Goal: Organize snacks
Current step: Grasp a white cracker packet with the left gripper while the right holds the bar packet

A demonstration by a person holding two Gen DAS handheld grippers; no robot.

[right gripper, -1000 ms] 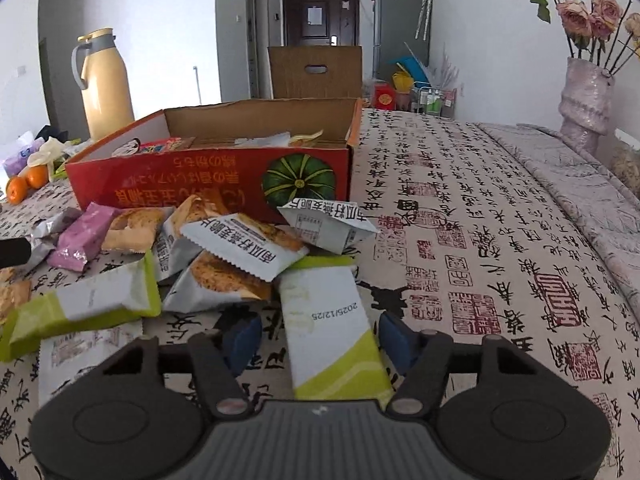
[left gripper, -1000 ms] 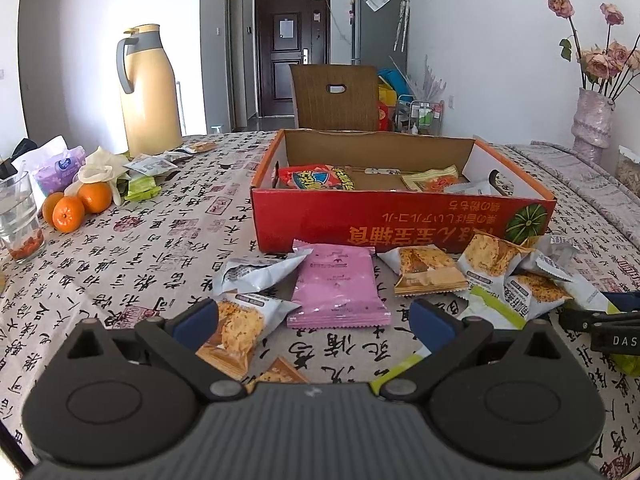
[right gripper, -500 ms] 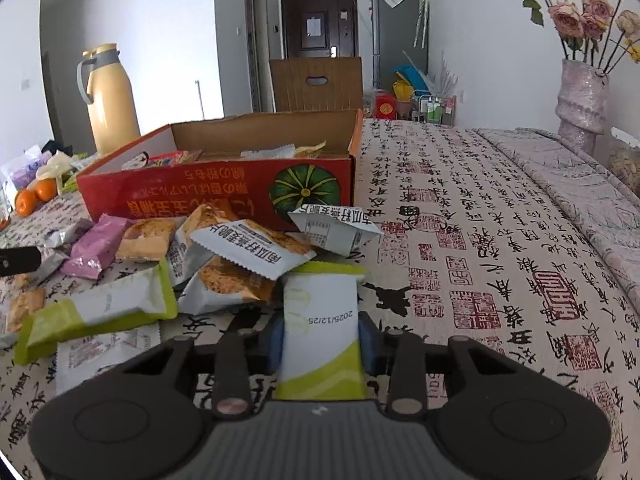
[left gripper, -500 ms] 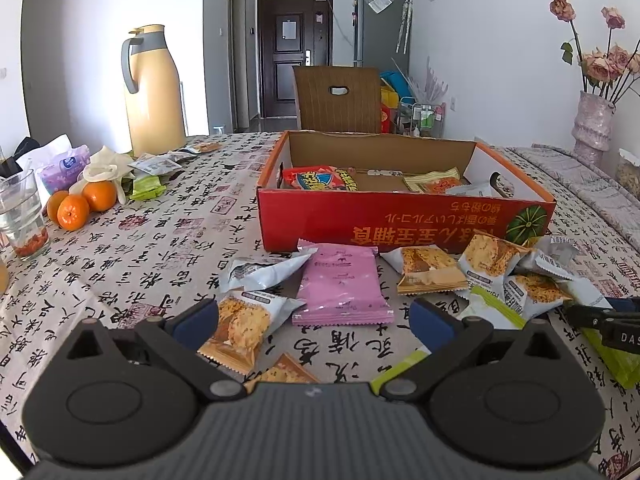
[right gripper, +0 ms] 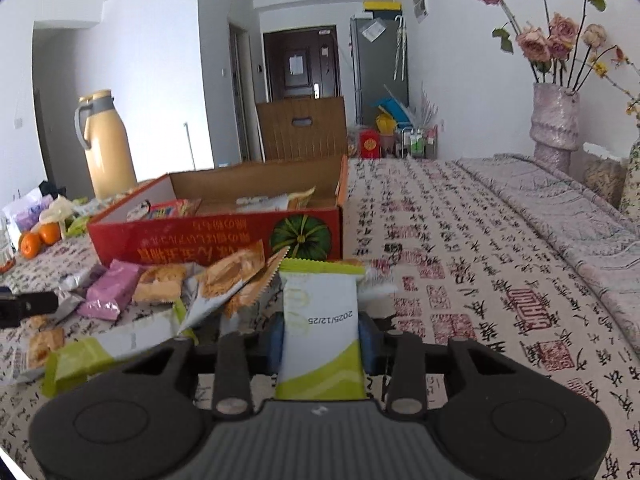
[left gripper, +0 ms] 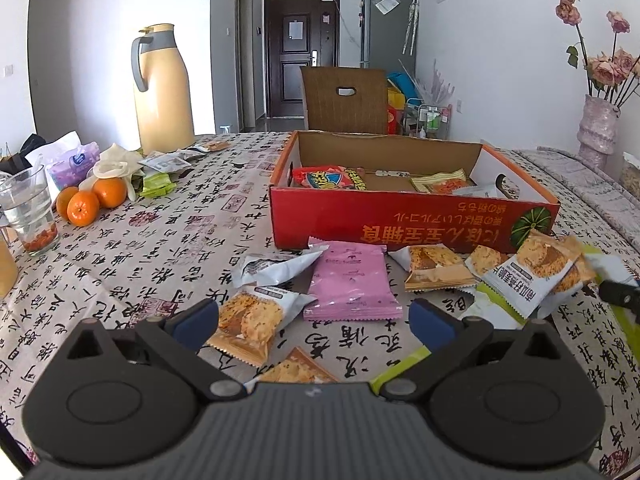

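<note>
Snack packet (right gripper: 320,328), flat glossy foil, clamped in right gripper (right gripper: 321,340); left gripper (left gripper: 314,322) spread empty.

We see glossy foil-plastic snack packets (left gripper: 350,280), a cardboard box (left gripper: 400,220) with glossy red print, a matt printed cloth tablecloth (left gripper: 160,240), clear glass tumbler (left gripper: 26,208), matt plastic gripper fingers (left gripper: 192,320).

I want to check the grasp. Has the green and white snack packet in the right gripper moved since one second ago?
Yes. The green and white packet, clamped in the right gripper, has risen off the tablecloth; its top now overlaps the red box.
</note>
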